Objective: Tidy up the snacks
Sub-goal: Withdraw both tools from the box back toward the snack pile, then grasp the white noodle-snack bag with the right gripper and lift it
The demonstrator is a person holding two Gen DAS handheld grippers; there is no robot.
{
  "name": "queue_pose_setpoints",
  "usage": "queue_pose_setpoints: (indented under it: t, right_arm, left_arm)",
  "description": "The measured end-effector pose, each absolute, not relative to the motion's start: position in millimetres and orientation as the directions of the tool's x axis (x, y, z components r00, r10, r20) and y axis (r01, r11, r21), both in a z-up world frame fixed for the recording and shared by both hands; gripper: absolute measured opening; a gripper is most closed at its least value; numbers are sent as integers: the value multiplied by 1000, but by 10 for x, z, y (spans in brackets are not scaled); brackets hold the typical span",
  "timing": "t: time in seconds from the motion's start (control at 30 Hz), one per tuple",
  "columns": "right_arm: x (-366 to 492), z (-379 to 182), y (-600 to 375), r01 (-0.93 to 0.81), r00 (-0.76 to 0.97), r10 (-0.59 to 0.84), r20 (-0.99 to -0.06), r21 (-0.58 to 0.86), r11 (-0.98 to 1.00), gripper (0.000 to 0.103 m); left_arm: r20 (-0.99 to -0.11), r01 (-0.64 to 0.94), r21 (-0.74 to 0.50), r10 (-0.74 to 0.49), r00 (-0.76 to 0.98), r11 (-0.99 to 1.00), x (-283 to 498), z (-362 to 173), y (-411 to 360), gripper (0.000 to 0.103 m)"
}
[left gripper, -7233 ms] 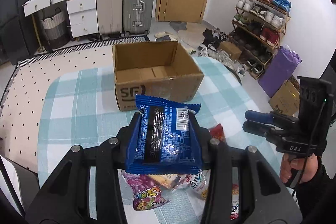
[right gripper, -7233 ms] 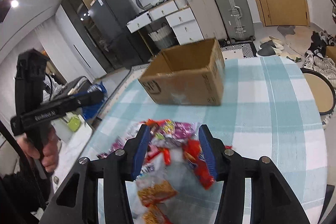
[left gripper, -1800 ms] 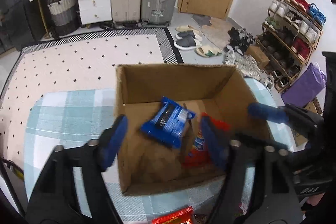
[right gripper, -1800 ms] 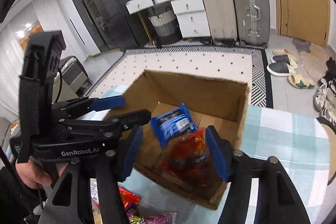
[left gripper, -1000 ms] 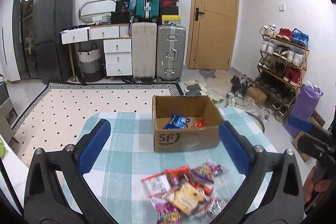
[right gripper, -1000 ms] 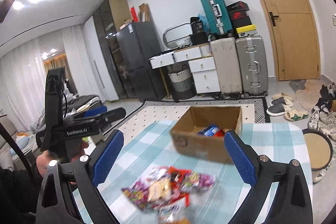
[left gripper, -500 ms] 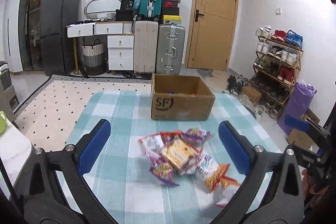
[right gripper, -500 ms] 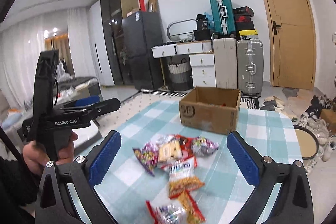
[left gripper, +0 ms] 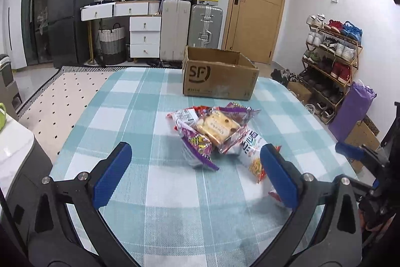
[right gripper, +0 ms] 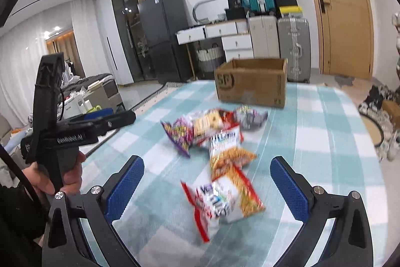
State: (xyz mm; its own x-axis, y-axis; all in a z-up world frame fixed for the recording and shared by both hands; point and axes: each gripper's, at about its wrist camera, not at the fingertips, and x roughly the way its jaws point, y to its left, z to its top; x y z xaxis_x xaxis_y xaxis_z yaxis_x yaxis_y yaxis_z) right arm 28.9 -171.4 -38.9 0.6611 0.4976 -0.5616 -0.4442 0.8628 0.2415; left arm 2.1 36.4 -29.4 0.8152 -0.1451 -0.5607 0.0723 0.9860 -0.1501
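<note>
Near half of table (left gripper: 150, 217) bare — open lane under left hand-held gripper (left gripper: 195, 172), jaws wide, nothing between. Snack pile (left gripper: 215, 131) blocks mid-table; one packet (right gripper: 222, 199) lies between right hand-held gripper (right gripper: 207, 184) jaws. Cardboard box (left gripper: 220, 76) walls far edge — bare cloth on both its sides.
</note>
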Motion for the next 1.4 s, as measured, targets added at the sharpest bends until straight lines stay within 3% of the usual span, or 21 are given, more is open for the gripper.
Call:
queue_pose_setpoints:
  t: [0.4,0.8,1.0,1.4]
  right_arm:
    - [483,-858,-1556,-415,554,472,-686,264,871,103]
    - [618,-1070,-1405,-405,536,412,-737,204,891,102]
    - [687,-1110,-1406,-404,539,404,-739,194,894,86]
    - [758,-1181,-1456,-430,493,436,-753,224,875,74]
  left_arm:
    - [-618,67,-184,-169,768,981,141,-582,434,103]
    - [-673,40,-221,-181,717,975,375,-893,516,103]
    - [-688,32,-233,-188,701,972,471,-999,530,103]
    - [-715,18,-251,-197,671,968,586,-1144,544,102]
